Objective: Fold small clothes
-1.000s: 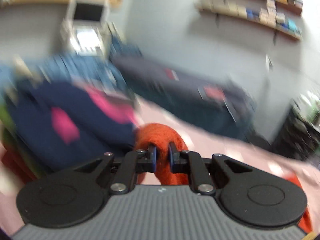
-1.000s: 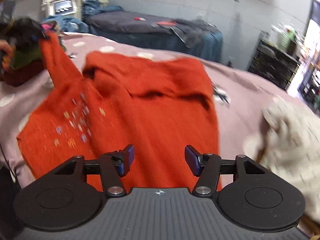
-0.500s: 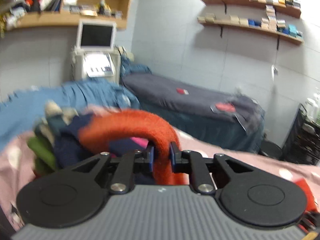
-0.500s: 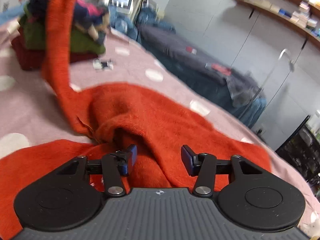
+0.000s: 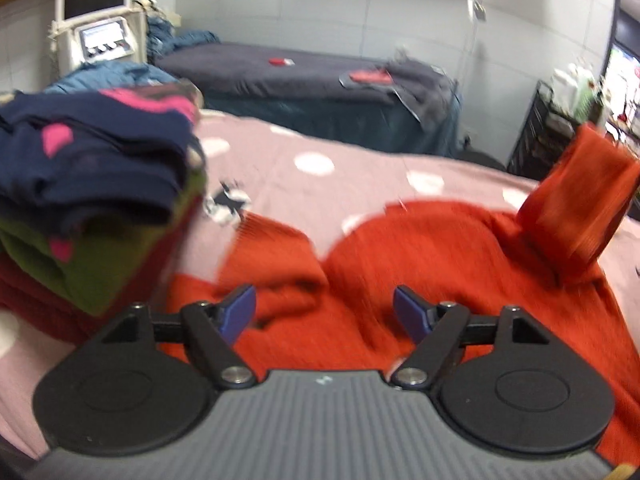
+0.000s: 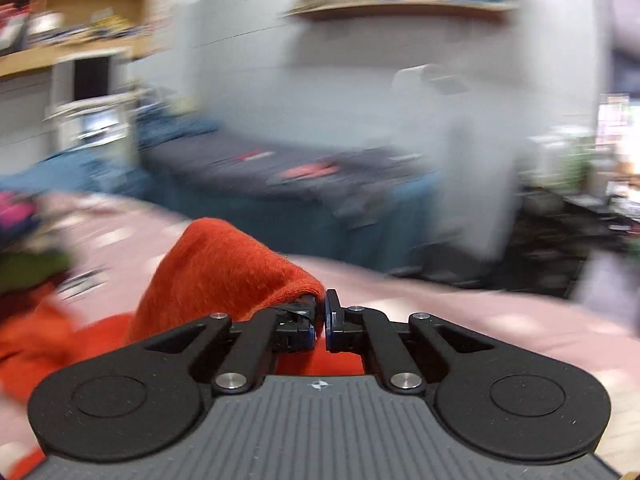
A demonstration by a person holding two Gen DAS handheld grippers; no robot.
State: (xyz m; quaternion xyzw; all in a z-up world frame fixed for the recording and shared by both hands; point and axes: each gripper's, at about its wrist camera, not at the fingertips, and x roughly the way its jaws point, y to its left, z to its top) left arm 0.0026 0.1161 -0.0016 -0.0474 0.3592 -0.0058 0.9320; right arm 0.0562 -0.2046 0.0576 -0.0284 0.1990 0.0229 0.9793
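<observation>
- Sweater (image 5: 420, 264) of orange-red knit lies spread and rumpled on the pink, white-dotted bedspread (image 5: 320, 152), filling the lower middle and right of the left wrist view.
- Left gripper (image 5: 324, 312) hangs just above the sweater with its jaws wide apart and nothing between them; the blue pads (image 5: 240, 312) are bare.
- One sleeve (image 5: 576, 208) stands lifted off the sweater's far right side, rising toward the top right and blurred by motion.
- Right gripper (image 6: 320, 316) has its jaws pinched nearly together on the sweater (image 6: 224, 276); the cloth humps up left of the jaws and drapes down toward the rest of the garment at the lower left of that view.
- Whether that pinched cloth is the lifted sleeve cannot be told for certain.
- A stack (image 5: 92, 188) of folded clothes sits on the bedspread just left of the sweater: navy with pink patches on top, green under it, dark red at the bottom. Its lower edge looks close to the sweater's left hem; whether they touch is unclear.
- A small black-and-white scrap (image 5: 228, 200) lies on the bedspread between the stack and the sweater's far edge.
- Beyond the sweater stands a cot (image 5: 304, 76) with dark covers and a few red items on it.
- A white machine (image 5: 96, 20) with a screen stands far left of the cot, well beyond the sweater.
- The right wrist view is heavily blurred; shelves (image 6: 396, 4) on the wall show only as streaks.
</observation>
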